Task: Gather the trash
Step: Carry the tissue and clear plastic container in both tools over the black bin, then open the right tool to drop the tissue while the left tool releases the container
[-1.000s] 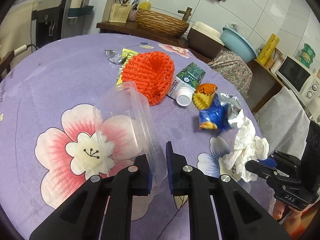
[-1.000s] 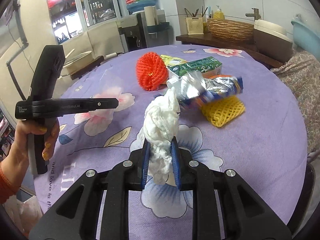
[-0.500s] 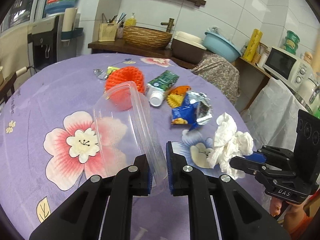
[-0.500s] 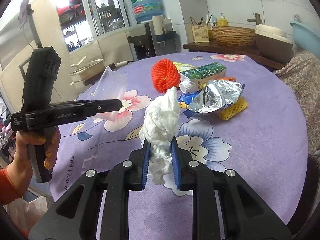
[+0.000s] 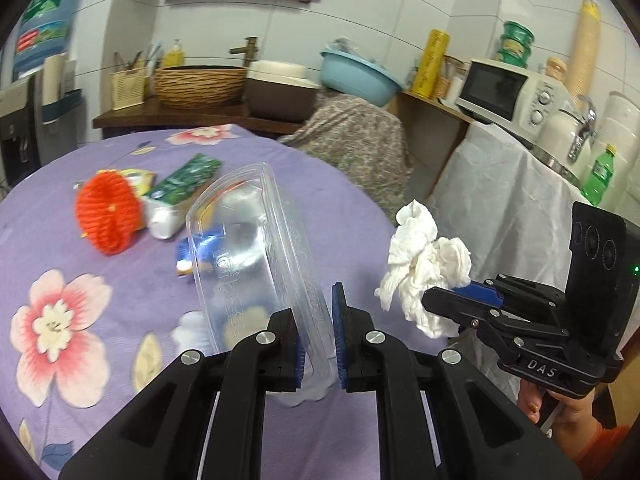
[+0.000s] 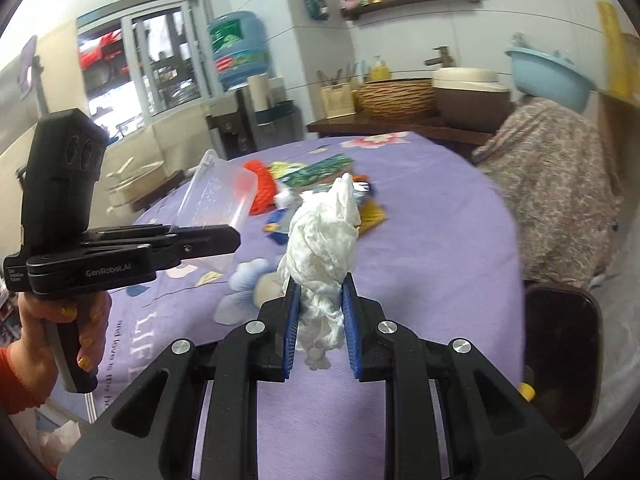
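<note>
My left gripper (image 5: 318, 340) is shut on the rim of a clear plastic container (image 5: 248, 248) and holds it tilted above the purple flowered tablecloth (image 5: 60, 280). My right gripper (image 6: 320, 320) is shut on a crumpled white tissue (image 6: 326, 232), lifted off the table near its right edge; the tissue (image 5: 424, 264) and right gripper (image 5: 460, 304) also show in the left wrist view. On the table lie an orange foam net (image 5: 108, 212), a green carton (image 5: 180, 188) and a blue wrapper (image 5: 188, 252), partly behind the container.
A yellow net (image 6: 372, 216) lies beyond the tissue. Behind the table stand a wooden counter with a wicker basket (image 5: 200, 84), a blue basin (image 5: 356, 76) and a microwave (image 5: 504, 92). A dark stool (image 6: 560, 332) sits right of the table.
Both grippers have lifted and drawn back toward the table's near right side with the container and tissue still held. The trash on the table looks farther away.
</note>
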`<state>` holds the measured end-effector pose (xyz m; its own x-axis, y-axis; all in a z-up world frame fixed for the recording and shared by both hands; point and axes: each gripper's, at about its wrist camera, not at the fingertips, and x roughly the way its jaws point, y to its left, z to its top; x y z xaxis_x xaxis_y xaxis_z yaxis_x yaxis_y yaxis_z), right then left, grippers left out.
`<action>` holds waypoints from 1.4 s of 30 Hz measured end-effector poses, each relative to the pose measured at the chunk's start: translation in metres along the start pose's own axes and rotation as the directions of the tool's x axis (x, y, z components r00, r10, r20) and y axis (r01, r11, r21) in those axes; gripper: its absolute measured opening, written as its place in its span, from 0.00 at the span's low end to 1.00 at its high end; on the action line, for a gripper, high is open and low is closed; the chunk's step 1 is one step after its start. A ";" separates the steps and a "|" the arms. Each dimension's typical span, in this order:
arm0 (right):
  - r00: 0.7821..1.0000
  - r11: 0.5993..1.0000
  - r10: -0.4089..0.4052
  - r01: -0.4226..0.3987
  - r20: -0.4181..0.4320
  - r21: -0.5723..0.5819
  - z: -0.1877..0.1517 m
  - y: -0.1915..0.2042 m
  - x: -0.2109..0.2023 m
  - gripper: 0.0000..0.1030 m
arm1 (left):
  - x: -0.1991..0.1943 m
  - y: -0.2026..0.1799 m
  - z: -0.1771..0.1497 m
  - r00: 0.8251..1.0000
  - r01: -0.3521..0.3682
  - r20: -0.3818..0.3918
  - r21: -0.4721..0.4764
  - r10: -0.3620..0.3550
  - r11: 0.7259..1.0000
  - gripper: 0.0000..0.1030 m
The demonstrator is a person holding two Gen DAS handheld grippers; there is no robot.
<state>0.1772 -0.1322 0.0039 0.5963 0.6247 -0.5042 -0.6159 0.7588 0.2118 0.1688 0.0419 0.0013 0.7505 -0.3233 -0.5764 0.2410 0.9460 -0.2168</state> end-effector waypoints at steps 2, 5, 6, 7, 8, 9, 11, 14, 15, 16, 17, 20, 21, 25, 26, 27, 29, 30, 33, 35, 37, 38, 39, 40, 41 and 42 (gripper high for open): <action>0.999 0.999 -0.034 0.034 0.011 0.031 -0.004 -0.017 -0.010 0.21 | 0.009 -0.013 0.002 1.000 0.021 -0.007 0.021 -0.021 1.000 0.12; 0.995 0.991 -0.099 0.097 0.024 0.094 -0.011 -0.049 -0.028 0.21 | 0.026 -0.032 0.006 0.998 0.058 -0.025 0.048 -0.056 0.997 0.12; 0.993 0.987 -0.117 0.113 0.026 0.115 -0.012 -0.059 -0.032 0.21 | 0.032 -0.039 0.007 0.997 0.071 -0.032 0.056 -0.069 0.996 0.12; 0.990 0.982 -0.136 0.132 0.026 0.133 -0.015 -0.069 -0.036 0.21 | 0.039 -0.046 0.009 0.996 0.084 -0.040 0.062 -0.082 0.995 0.12; 0.987 0.977 -0.160 0.154 0.025 0.149 -0.017 -0.079 -0.040 0.21 | 0.041 -0.051 0.008 0.994 0.097 -0.046 0.065 -0.095 0.993 0.12; 0.983 0.971 -0.184 0.178 0.024 0.163 -0.020 -0.088 -0.044 0.21 | 0.047 -0.056 0.010 0.992 0.115 -0.055 0.064 -0.112 0.991 0.12; 0.975 0.959 -0.222 0.215 0.016 0.184 -0.026 -0.102 -0.050 0.21 | 0.060 -0.067 0.015 0.987 0.150 -0.070 0.050 -0.146 0.987 0.12; 0.958 0.932 -0.285 0.281 -0.012 0.228 -0.038 -0.130 -0.056 0.21 | 0.073 -0.084 0.021 0.982 0.180 -0.076 0.058 -0.175 0.982 0.12; 0.953 0.923 -0.302 0.299 -0.025 0.244 -0.042 -0.140 -0.056 0.21 | 0.077 -0.091 0.023 0.981 0.185 -0.077 0.066 -0.179 0.981 0.12; 0.948 0.915 -0.315 0.314 -0.036 0.255 -0.045 -0.147 -0.056 0.21 | 0.084 -0.099 0.025 0.979 0.195 -0.081 0.078 -0.189 0.978 0.12; 0.943 0.906 -0.329 0.329 -0.047 0.265 -0.050 -0.154 -0.056 0.21 | 0.088 -0.106 0.027 0.977 0.204 -0.086 0.085 -0.197 0.975 0.12; 0.925 0.877 -0.370 0.378 -0.086 0.296 -0.065 -0.178 -0.054 0.21 | 0.105 -0.124 0.031 0.972 0.222 -0.100 0.107 -0.212 0.969 0.12; 0.919 0.868 -0.383 0.393 -0.096 0.303 -0.070 -0.184 -0.053 0.21 | 0.112 -0.131 0.032 0.971 0.227 -0.108 0.111 -0.215 0.968 0.12; 0.904 0.838 -0.404 0.428 -0.142 0.337 -0.089 -0.210 -0.048 0.21 | 0.141 -0.157 0.035 0.964 0.244 -0.136 0.130 -0.227 0.961 0.12; 0.900 0.833 -0.408 0.435 -0.152 0.342 -0.093 -0.215 -0.046 0.21 | 0.147 -0.161 0.035 0.963 0.248 -0.143 0.136 -0.229 0.959 0.12; 0.897 0.828 -0.411 0.442 -0.163 0.345 -0.096 -0.220 -0.044 0.21 | 0.154 -0.167 0.035 0.960 0.256 -0.153 0.140 -0.234 0.957 0.12; 0.891 0.819 -0.410 0.453 -0.194 0.353 -0.103 -0.233 -0.036 0.21 | 0.169 -0.178 0.034 0.955 0.267 -0.173 0.146 -0.241 0.953 0.12; 0.888 0.814 -0.408 0.459 -0.213 0.356 -0.107 -0.239 -0.031 0.21 | 0.177 -0.183 0.033 0.952 0.272 -0.187 0.148 -0.243 0.951 0.12; 0.879 0.799 -0.396 0.472 -0.265 0.374 -0.120 -0.260 -0.013 0.21 | 0.197 -0.196 0.029 0.945 0.279 -0.220 0.151 -0.243 0.948 0.12; 0.879 0.792 -0.374 0.469 -0.296 0.391 -0.128 -0.273 0.000 0.21 | 0.209 -0.203 0.027 0.941 0.281 -0.239 0.158 -0.239 0.947 0.12; 0.874 0.788 -0.359 0.472 -0.329 0.396 -0.132 -0.285 0.014 0.21 | 0.221 -0.210 0.024 0.936 0.283 -0.260 0.162 -0.236 0.945 0.12; 0.868 0.786 -0.349 0.476 -0.352 0.394 -0.135 -0.292 0.024 0.21 | 0.225 -0.212 0.023 0.935 0.283 -0.266 0.162 -0.234 0.946 0.12; 0.866 0.785 -0.345 0.477 -0.362 0.395 -0.136 -0.295 0.030 0.21 | 0.230 -0.214 0.022 0.934 0.282 -0.272 0.161 -0.232 0.946 0.12; 0.863 0.784 -0.337 0.479 -0.377 0.396 -0.139 -0.300 0.039 0.21 | 0.234 -0.215 0.021 0.932 0.282 -0.280 0.159 -0.230 0.946 0.12; 0.861 0.784 -0.330 0.478 -0.386 0.396 -0.142 -0.302 0.044 0.21 | 0.237 -0.216 0.020 0.929 0.284 -0.287 0.156 -0.232 0.946 0.12; 0.861 0.785 -0.323 0.475 -0.392 0.397 -0.144 -0.304 0.049 0.21 | 0.241 -0.216 0.019 0.926 0.288 -0.295 0.152 -0.235 0.945 0.12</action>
<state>0.3196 -0.3591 -0.2061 0.5112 0.2207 -0.8307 0.0045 0.9658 0.2594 0.3094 -0.2402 -0.0757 0.4569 -0.5287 -0.7153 0.5375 0.8049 -0.2516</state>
